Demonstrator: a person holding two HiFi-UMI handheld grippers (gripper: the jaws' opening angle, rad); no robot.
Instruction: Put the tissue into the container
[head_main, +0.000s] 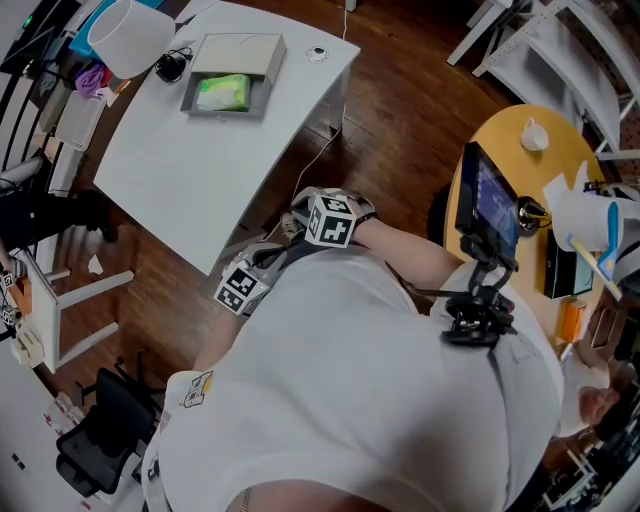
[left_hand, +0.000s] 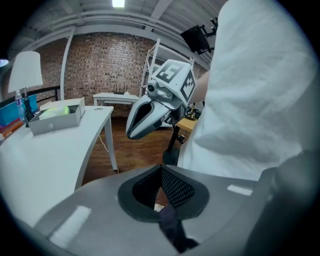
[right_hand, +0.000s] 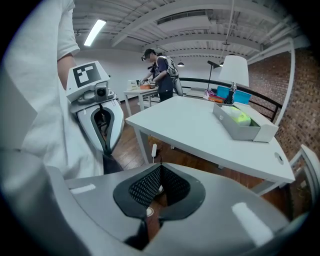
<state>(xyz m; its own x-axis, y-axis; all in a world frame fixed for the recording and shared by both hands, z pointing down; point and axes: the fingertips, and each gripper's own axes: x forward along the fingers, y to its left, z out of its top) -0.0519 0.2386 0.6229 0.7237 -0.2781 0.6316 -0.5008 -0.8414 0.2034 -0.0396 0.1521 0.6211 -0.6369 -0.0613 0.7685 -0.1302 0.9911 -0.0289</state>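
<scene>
Nearest the camera, at the bottom of the left gripper view, the left gripper (left_hand: 162, 189) had its jaws pressed together with nothing between the pads. The right gripper (right_hand: 157, 186) was likewise closed and empty. Both were held close against the person's white shirt (head_main: 350, 380) at the centre of the head view, short of the table (head_main: 190, 170). A strip of bare wooden floor (head_main: 390, 130) lay between the grippers and the table's near edge. That edge ran up towards the upper middle of the frame, and a thin cable (head_main: 318, 152) hung off it. The near half of the white tabletop was bare, leaving open room up to the grey container (head_main: 240, 50) at the upper left. The green tissue (head_main: 223, 92) lay inside the container, whose lid stood open behind it. A small round object (head_main: 317, 54) sat just right of the container, near the table's far corner. A white lampshade (head_main: 130, 35) stood at the top left edge.
</scene>
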